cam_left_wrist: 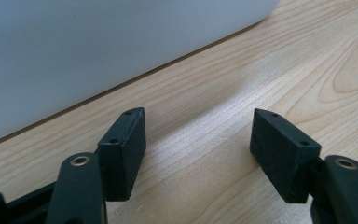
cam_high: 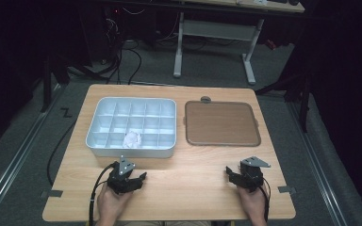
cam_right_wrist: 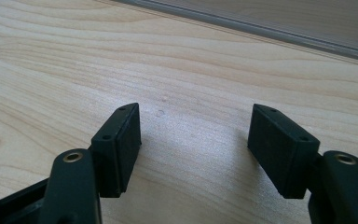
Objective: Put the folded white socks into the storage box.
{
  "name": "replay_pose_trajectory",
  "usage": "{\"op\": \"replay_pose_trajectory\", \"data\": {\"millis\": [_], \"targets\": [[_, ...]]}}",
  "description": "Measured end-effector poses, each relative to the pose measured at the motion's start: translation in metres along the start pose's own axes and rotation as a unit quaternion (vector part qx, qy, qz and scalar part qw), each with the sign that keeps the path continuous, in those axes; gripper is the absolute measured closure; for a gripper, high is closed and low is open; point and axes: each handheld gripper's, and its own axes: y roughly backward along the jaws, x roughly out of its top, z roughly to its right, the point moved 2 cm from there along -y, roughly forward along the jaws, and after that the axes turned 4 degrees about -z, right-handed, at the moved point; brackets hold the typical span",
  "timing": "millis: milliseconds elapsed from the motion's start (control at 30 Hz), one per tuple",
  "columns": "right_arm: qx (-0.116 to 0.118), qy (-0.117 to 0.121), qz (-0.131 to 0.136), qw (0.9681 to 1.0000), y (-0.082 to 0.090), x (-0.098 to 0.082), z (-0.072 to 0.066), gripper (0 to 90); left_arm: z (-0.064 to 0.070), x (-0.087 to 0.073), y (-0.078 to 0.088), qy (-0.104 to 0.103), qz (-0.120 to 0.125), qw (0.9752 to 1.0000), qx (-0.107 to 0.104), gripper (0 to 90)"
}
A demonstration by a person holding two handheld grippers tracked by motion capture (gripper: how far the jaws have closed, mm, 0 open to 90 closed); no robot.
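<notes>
Jaws on both tools stand wide with nothing between them: the left gripper [cam_high: 131,178] rests on the pale wooden desk [cam_high: 193,179] just in front of the shallow silver metal tray with a grid of compartments [cam_high: 94,127], and the right gripper [cam_high: 238,175] sits well apart on the desk's right side, below the flat brown lid with a grey rim [cam_high: 220,123]. Nearest the left gripper is a crumpled white wad of paper or tissue [cam_high: 133,139], lying in a front-row compartment near the middle of the tray. It looks very light and soft, likely to squash rather than slip, and not fragile. A pinch from above across its bulk should hold it, with the jaws kept clear of the thin dividers. In the left gripper view the tray's smooth wall [cam_left_wrist: 98,51] rises close ahead.
</notes>
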Motion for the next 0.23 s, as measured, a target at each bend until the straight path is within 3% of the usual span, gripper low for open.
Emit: {"op": "replay_pose_trajectory", "data": {"millis": [233], "targets": [[0.0, 0.0, 0.0, 1.0, 0.0, 0.0, 0.0001, 35.2, 0.0005, -0.0003, 0.0003, 0.002, 0.0, 1.0, 0.0, 35.0]]}}
